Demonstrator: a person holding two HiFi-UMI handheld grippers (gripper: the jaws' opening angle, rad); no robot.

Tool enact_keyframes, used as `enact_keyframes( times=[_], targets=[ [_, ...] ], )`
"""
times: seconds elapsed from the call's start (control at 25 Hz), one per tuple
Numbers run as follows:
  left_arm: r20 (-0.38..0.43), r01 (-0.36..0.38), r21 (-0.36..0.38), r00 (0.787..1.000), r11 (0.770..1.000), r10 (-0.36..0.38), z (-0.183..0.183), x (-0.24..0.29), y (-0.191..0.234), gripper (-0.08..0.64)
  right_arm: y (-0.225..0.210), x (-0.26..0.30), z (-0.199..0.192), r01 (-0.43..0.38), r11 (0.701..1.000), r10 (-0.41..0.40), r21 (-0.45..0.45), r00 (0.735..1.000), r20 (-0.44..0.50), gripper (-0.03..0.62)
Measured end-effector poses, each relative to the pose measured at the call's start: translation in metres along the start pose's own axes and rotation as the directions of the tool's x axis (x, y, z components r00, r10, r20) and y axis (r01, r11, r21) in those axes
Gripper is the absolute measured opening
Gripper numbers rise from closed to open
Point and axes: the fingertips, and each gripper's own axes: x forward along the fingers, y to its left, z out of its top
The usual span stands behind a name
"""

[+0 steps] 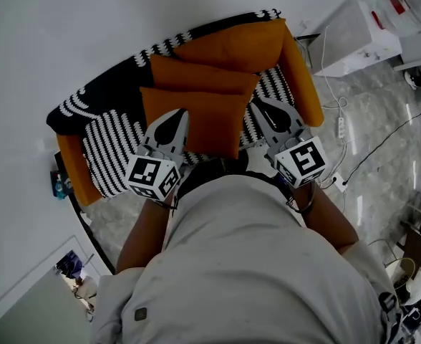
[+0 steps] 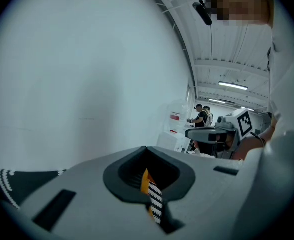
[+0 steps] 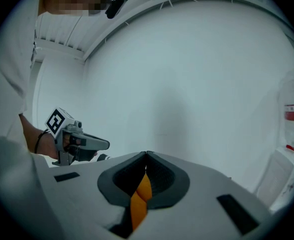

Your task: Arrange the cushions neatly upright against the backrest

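Looking along the left gripper (image 2: 146, 148), I see its jaws pressed together w/ nothing pinched at the tips. Thru the slot behind them a sliver of orange shows beside the b/w striped throw (image 2: 156, 201). Right gripper (image 3: 146, 153) reads the same: jaws closed, tips bare, only orange fabric showing thru the slot.

From the head view, the front cushion (image 1: 210, 124) lies between the two grippers. The left gripper's tips are at the cushion's left edge and the right gripper's tips just beside its right edge; can't tell if either touches. That cushion is lying down on the seat, not upright. Mid cushion (image 1: 203, 76) overlaps it from behind, and the rear cushion (image 1: 232, 45) lies further back, near the backrest. All 3 are orange and sit on the throw, which drapes the orange armchair (image 1: 305, 84). White wall (image 1: 89, 27) is beyond.
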Motion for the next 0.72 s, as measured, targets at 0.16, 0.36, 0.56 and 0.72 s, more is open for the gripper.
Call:
enact_keyframes(
  times=[0.16,0.36,0.56,0.72],
  targets=[
    [-0.025,0.024,0.000,0.999,1.000,-0.024,-0.006,-0.002,0.025,0.009,0.005,0.020,-0.008,0.015,1.000,-0.015,0.001,0.999,-0.038,0.024],
    [-0.070,0.053,0.000,0.996,0.999,-0.053,-0.014,0.012,0.057,0.009,0.000,0.049,-0.023,0.002,1.000,-0.002,0.008,0.995,-0.096,0.025],
    [-0.122,0.104,0.015,0.987,0.994,-0.102,-0.030,0.025,0.086,0.009,0.003,0.077,-0.042,-0.040,0.999,0.039,-0.006,0.988,-0.151,0.025],
    [-0.184,0.160,0.046,0.972,0.986,-0.149,-0.047,0.036,0.109,0.011,0.001,0.100,-0.058,-0.056,0.998,0.053,-0.010,0.978,-0.200,0.025]
  ],
)
